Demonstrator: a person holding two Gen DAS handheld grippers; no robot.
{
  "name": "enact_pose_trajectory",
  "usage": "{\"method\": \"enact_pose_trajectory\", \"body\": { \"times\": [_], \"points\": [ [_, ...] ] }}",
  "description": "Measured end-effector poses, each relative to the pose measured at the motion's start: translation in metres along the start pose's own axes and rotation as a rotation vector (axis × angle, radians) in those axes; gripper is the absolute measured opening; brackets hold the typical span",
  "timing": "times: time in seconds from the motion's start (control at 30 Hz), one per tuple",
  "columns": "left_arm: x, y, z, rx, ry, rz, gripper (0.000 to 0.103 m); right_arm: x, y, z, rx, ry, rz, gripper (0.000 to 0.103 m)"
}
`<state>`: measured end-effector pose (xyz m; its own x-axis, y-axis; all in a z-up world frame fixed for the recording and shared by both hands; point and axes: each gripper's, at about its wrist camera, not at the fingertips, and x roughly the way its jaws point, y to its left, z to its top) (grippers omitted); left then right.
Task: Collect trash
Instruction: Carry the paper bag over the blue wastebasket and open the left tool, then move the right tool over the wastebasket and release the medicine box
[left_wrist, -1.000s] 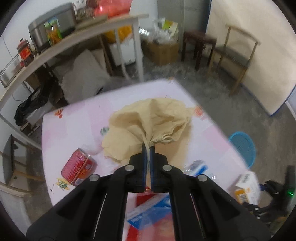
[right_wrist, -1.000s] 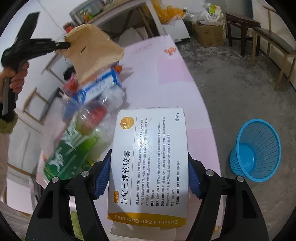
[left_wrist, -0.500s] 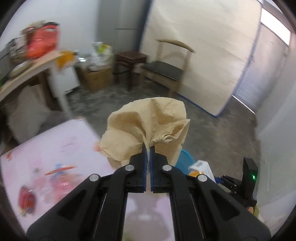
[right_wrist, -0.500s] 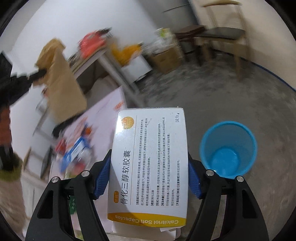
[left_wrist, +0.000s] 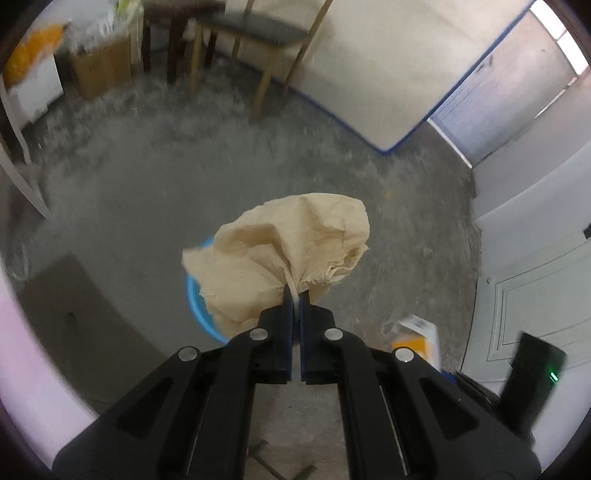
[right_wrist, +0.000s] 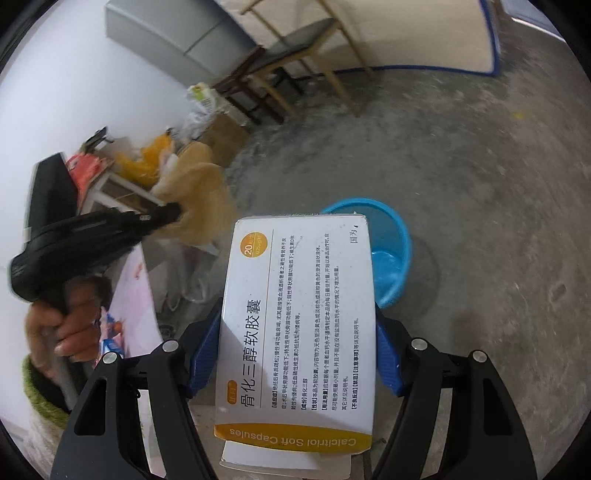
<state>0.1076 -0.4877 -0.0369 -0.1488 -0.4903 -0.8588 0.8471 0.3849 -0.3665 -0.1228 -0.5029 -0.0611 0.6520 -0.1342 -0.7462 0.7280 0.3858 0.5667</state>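
**Both loads over the floor, bin partly hidden: drop risks**

Left hand-held gripper (left_wrist: 294, 295) was clamped shut on a thin fold of the crumpled brown paper (left_wrist: 284, 254); the bulk hung forward of the tips, over the near rim of the blue basket (left_wrist: 192, 295) on the floor. Right hand-held gripper (right_wrist: 291, 354) held the white capsule box (right_wrist: 299, 325) across its width between the blue pads (right_wrist: 203, 354), the box's far edge overlapping the basket (right_wrist: 391, 254) in view.

Risks, as judged:
- Paper is light and bunched; on release it could catch the rim or drift onto the floor.
- From the left wrist view the paper hid most of the basket, so aiming was poor.
- Both loads converging could collide above the opening.
- Box released too early would land short, beside the bench (right_wrist: 133, 295).
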Motion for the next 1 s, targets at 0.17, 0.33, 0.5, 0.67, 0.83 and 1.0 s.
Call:
{"method": "enact_pose_trajectory", "body": {
  "times": [0.17, 0.33, 0.5, 0.67, 0.83, 1.0],
  "points": [
    [0.076, -0.004, 0.012, -0.037, 0.051, 0.033, 0.002, -0.006, -0.029, 0.008, 0.047, -0.010, -0.029, 0.069],
    [0.128, 0.009, 0.006, -0.113, 0.115, 0.072, 0.019, -0.006, -0.049, 0.012, 0.072, -0.002, -0.043, 0.069],
    [0.132, 0.030, -0.002, -0.143, 0.126, 0.078, 0.034, 0.003, -0.061, 0.012, 0.095, 0.018, -0.038, 0.069],
    [0.119, 0.038, -0.004, -0.165, 0.093, 0.087, 0.040, 0.012, -0.059, 0.012, 0.089, 0.036, -0.029, 0.069],
    [0.069, 0.046, -0.001, -0.170, 0.036, 0.079, 0.042, 0.028, -0.050, 0.021, 0.067, 0.064, -0.018, 0.069],
    [-0.008, 0.049, -0.016, -0.155, -0.057, 0.084, 0.046, 0.060, -0.026, 0.045, 0.009, 0.100, -0.012, 0.069]
  ]
}}
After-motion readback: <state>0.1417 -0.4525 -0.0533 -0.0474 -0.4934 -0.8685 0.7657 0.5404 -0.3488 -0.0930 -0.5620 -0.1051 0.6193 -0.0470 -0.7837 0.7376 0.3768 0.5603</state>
